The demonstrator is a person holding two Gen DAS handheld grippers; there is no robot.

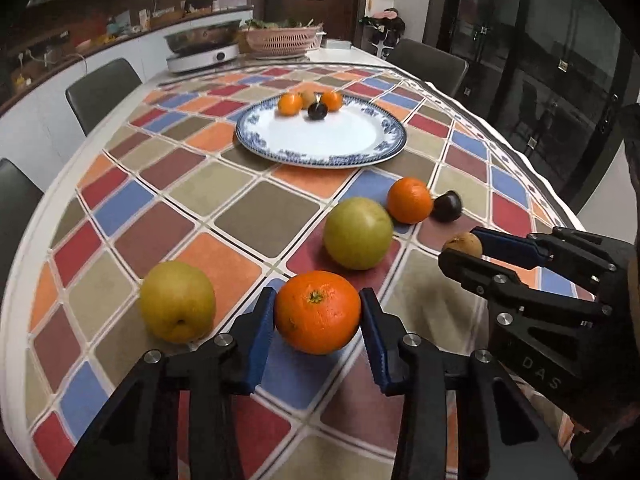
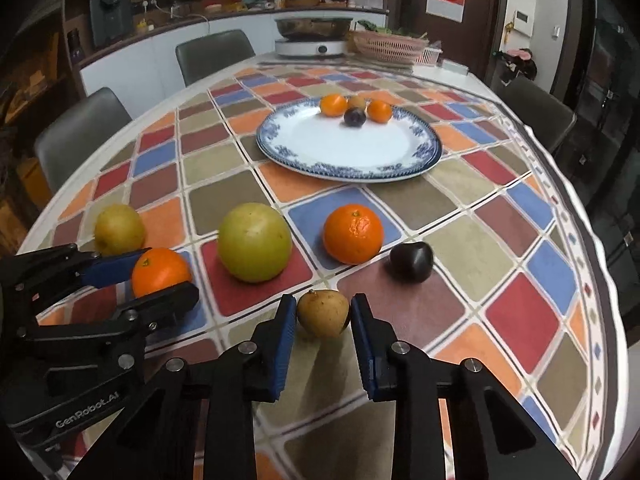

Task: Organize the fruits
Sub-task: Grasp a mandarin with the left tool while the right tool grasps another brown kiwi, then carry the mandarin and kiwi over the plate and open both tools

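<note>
Left wrist view: left gripper [image 1: 318,312] clamped on orange [image 1: 317,312], blue pads touching both flanks, fruit low on checkered tablecloth [image 1: 248,216]; yellow pear [image 1: 177,301] just left of it, green apple [image 1: 358,233] beyond; right wrist view: right gripper [image 2: 323,314] pinching small brown fruit [image 2: 323,313], pads against both sides; dark plum [image 2: 412,261] and second orange [image 2: 353,233] farther ahead; blue-rimmed plate [image 2: 416,136] at table centre holds four small fruits.
</note>
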